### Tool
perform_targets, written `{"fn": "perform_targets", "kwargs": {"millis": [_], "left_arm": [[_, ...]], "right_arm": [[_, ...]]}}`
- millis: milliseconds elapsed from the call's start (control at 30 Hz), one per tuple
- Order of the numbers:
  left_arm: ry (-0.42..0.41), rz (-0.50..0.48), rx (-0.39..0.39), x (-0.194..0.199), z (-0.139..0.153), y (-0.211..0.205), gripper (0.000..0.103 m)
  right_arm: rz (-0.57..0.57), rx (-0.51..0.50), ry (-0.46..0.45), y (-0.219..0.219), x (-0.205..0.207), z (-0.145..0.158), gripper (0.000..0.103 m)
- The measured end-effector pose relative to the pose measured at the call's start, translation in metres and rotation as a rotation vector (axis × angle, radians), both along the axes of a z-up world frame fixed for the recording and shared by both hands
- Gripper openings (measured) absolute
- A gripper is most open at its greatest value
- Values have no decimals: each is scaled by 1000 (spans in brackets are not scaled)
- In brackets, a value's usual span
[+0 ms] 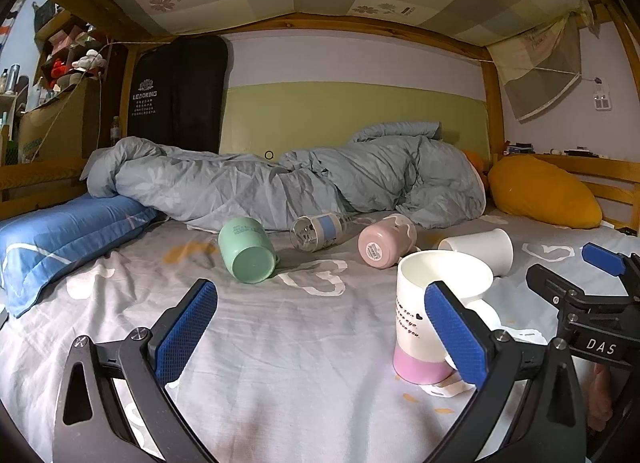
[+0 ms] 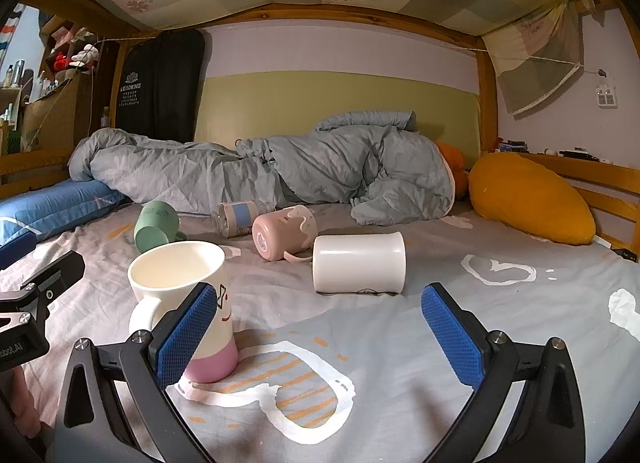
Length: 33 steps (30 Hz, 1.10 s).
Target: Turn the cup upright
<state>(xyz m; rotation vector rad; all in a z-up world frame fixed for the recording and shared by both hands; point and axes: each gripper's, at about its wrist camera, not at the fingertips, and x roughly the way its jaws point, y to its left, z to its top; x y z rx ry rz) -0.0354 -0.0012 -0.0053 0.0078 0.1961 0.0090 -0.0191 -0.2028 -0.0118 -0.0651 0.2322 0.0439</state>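
Both claws, left gripper (image 1: 320,327) and right gripper (image 2: 320,327), gape wide, holding nothing. White-and-pink mug (image 2: 188,303) stands upright; white cup (image 2: 359,263) lies sideways.

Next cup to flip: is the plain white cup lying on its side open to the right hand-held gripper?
Probably yes: the right hand-held gripper is open, bare sheet lies before the white cup.

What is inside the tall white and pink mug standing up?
The tall white and pink mug shows only a bare cream inner wall near its rim. Its bottom is hidden by the rim, so I cannot tell whether anything lies there.
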Motion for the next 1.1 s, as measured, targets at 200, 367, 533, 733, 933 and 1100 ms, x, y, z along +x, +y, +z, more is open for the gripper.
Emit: {"fn": "perform_targets", "kwargs": {"millis": [200, 367, 533, 733, 933, 1100], "left_arm": [[-1, 0, 5, 0, 0, 0, 103], [1, 1, 3, 1, 1, 0, 103], [2, 0, 5, 1, 1, 1, 103], [3, 0, 4, 1, 0, 2, 103], [3, 0, 4, 1, -1, 2, 103], [3, 0, 5, 1, 0, 2, 103]], "right_arm": [[0, 0, 2, 0, 1, 0, 103], [0, 0, 3, 0, 1, 0, 103], [1, 1, 1, -1, 1, 1, 103], [1, 0, 6, -1, 2, -1, 103], [1, -1, 7, -1, 2, -1, 103], [1, -2, 7, -1, 3, 0, 103]]}}
